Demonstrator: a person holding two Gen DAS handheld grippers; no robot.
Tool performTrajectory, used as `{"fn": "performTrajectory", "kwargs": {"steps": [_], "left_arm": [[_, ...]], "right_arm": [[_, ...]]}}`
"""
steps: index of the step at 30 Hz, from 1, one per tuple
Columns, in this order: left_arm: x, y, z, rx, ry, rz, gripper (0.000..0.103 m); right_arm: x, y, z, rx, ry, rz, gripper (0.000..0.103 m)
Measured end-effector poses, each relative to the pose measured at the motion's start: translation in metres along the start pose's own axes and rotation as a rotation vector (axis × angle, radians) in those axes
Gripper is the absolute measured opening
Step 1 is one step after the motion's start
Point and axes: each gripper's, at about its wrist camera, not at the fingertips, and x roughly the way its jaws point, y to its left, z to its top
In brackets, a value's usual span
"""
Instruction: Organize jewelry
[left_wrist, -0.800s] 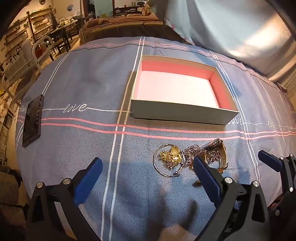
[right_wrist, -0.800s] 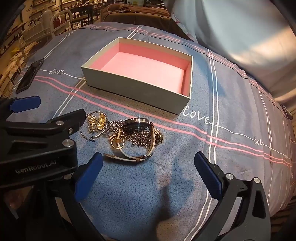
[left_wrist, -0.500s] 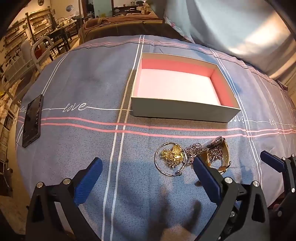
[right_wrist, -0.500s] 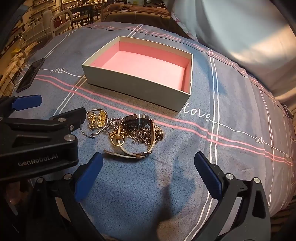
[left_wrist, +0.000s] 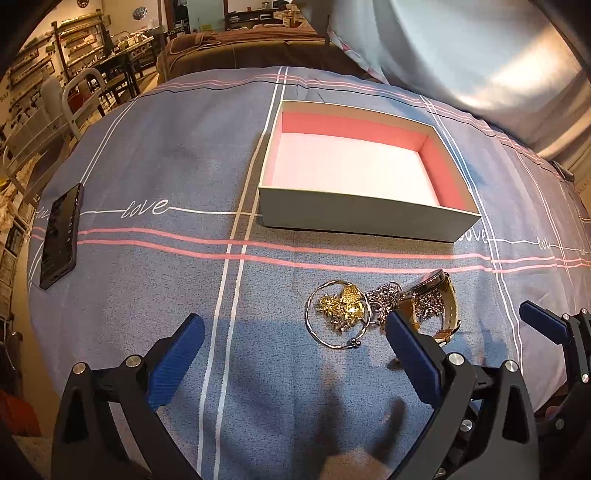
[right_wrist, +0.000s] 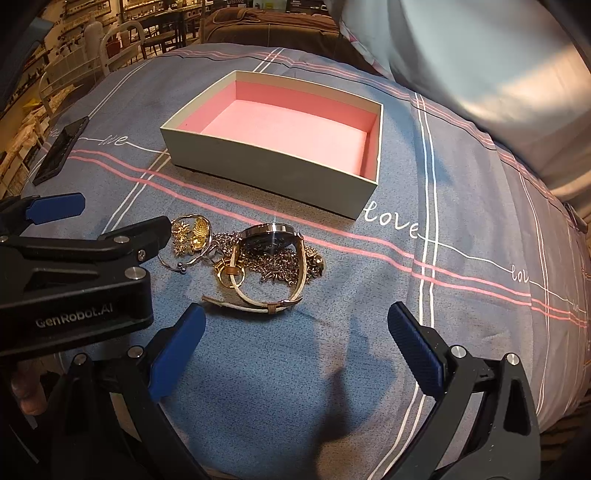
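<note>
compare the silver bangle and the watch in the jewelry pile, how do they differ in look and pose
The silver bangle is a thin open wire ring with small ball ends; the watch has a dark round face on a pale strap. The bangle lies flat on the bedspread with gold pieces inside its loop; the watch stands tilted on its edge, its strap looping over a chain. The bangle sits at the pile's left end, the watch to its right. Both lie outside the pink-lined box, untouched.

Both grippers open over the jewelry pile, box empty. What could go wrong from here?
1. The chain lies tangled under the watch strap and against the gold ring; lifting one piece will likely drag the others.
2. The left gripper and right gripper sit close at the same pile; their fingers may collide.
3. The bangle is thin and flat on soft fabric, so pads may slip off it.
</note>
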Motion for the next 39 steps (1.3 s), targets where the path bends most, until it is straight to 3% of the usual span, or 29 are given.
{"fn": "performTrajectory", "kwargs": {"steps": [18,25,39], "left_arm": [[0.006,-0.003,-0.005,0.015,0.009,-0.004,0.097],[-0.001,-0.005,-0.007,0.034,-0.039,0.006,0.097],[0.003,-0.006,-0.009,0.054,-0.003,-0.010,0.097]], "right_arm": [[0.001,0.003,-0.001,-0.010,0.003,0.002,0.097],[-0.001,0.003,-0.002,-0.010,-0.002,0.003,0.097],[-0.003,0.000,-0.003,-0.008,-0.003,0.002,0.097]]}}
